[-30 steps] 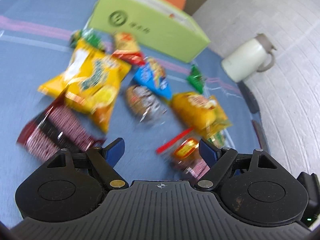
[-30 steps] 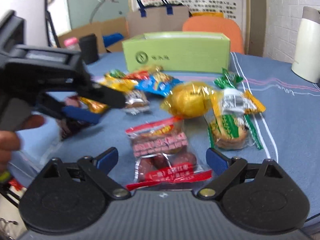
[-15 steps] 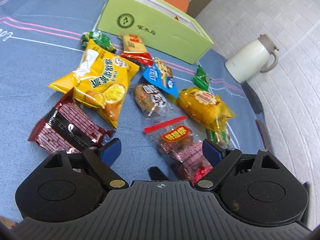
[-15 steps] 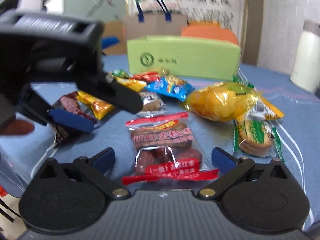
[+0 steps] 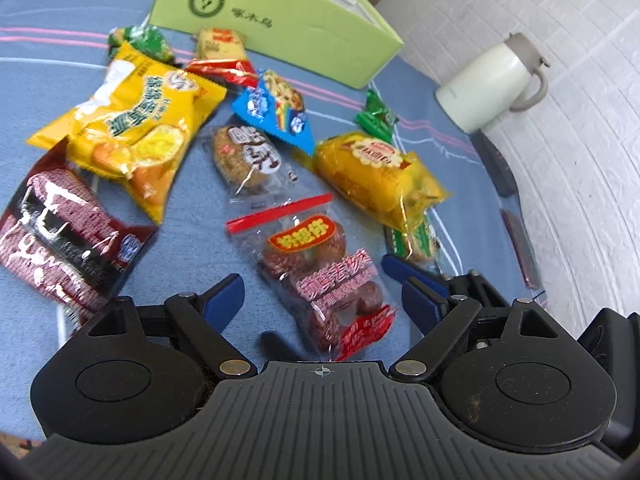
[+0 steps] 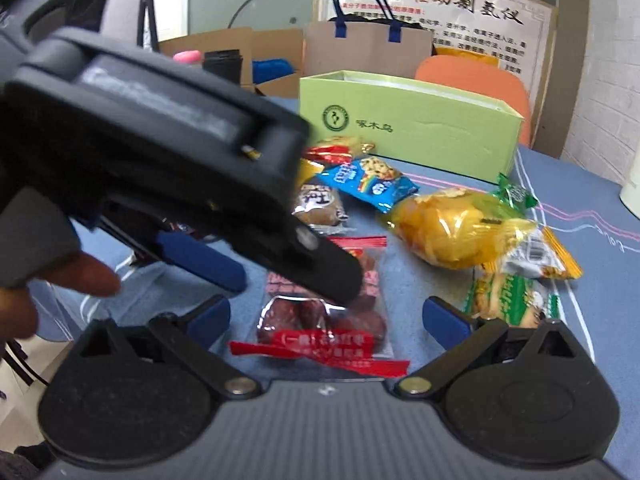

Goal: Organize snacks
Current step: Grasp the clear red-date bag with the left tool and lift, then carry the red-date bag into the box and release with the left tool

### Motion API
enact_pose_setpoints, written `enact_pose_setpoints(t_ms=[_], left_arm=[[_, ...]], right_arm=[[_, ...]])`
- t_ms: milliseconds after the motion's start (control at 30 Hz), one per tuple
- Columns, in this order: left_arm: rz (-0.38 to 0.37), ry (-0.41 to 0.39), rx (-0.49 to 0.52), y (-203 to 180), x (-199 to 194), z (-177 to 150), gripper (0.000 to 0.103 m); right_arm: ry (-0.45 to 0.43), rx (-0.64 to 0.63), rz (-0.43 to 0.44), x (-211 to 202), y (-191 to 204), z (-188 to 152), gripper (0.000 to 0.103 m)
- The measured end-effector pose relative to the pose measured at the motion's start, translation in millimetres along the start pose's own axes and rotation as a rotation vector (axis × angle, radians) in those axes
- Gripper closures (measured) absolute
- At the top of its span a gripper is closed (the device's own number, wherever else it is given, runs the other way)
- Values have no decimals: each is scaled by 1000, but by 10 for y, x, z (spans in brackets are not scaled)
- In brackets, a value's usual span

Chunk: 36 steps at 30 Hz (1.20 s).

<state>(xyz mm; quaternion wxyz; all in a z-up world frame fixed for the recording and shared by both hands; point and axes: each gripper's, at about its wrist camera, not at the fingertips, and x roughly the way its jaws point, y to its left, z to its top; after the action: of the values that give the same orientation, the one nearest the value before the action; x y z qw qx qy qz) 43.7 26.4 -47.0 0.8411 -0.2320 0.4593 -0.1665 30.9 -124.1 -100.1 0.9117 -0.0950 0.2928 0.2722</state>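
Jaws of both grippers spread wide, neither holding anything. Left gripper [image 5: 322, 290] hangs over the clear red-date packet [image 5: 320, 276], which lies flat on the blue tablecloth [image 5: 48, 80] between its blue fingertips [image 5: 224, 294]; whether a pad touches the wrapper cannot be told. Right gripper [image 6: 326, 318] frames the same red-date packet [image 6: 320, 332] from the opposite end, with the left gripper's black body [image 6: 160, 152] crossing above the packet and a fingertip of the left hand [image 6: 80, 276] at the frame's left edge. Beyond the packet: a clear-wrapped brown cake [image 5: 248, 156], a blue snack pouch [image 5: 276, 112], and a yellow bread bag [image 5: 376, 176] partly covering a green-striped biscuit pack [image 5: 412, 240]. To the left, a yellow chip bag [image 5: 136, 128] overlaps a dark red wafer pack [image 5: 60, 240]. Farther back, a small green candy [image 5: 376, 114], a red-and-yellow sachet [image 5: 220, 46] and a green wrapper [image 5: 140, 40] lie just before the open light-green box [image 5: 272, 20]. White jug [image 5: 492, 84] stands at the table's far right, well apart from the snacks
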Motion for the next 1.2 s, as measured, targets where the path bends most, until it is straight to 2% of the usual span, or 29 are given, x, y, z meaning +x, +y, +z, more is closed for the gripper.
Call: enact_pose_setpoints(t_ms=[33,67,100,133,200,267,333,500,600,667,800,933,1067,1133,1200], left_arm=[[8,-1,12,-23,12,4,32],[18,-3,25,-41,22,0,42],[32,-9,43,-61,29,-12,49],[49,-13,57,-76,36,-26,67],[57,-18,62,-86,35,-44,71],[31,-4,37,-28,10,-44,80],[1,-14,22,-15,-96,-37,81],[-35,-109,50,-96,-498,188,81],[-32,-163,69,-137,-586,535,81],[-25,-205,90,-151,-580,883,81],[-13,-246,86,-122,-438,1626,81],[38,-263,120,-133,-178,2241,81],[79,-243,129,-84,177,2698,81],[82,-221,113,-18,347,2853,82],[95,-210,108,24,486,2968,80]], right_arm=[[-9,26,12,-3,-5,-31,6],[-21,26,0,-34,26,-51,9],[-34,19,7,-73,53,-47,31],[-21,26,16,-87,75,-28,31],[-11,14,10,-91,123,-10,32],[-9,31,21,-116,134,10,32],[-36,21,20,-212,195,81,32],[-126,-39,12,-367,290,453,32],[-171,-82,7,-235,215,813,31],[-191,-115,1,-47,101,1114,31],[-198,-146,-5,405,-199,1717,31],[-170,-153,-4,893,-501,2174,31],[-127,-148,1,1341,-727,2428,31],[-95,-135,23,1539,-818,2466,25],[-81,-132,36,1675,-914,2496,25]])
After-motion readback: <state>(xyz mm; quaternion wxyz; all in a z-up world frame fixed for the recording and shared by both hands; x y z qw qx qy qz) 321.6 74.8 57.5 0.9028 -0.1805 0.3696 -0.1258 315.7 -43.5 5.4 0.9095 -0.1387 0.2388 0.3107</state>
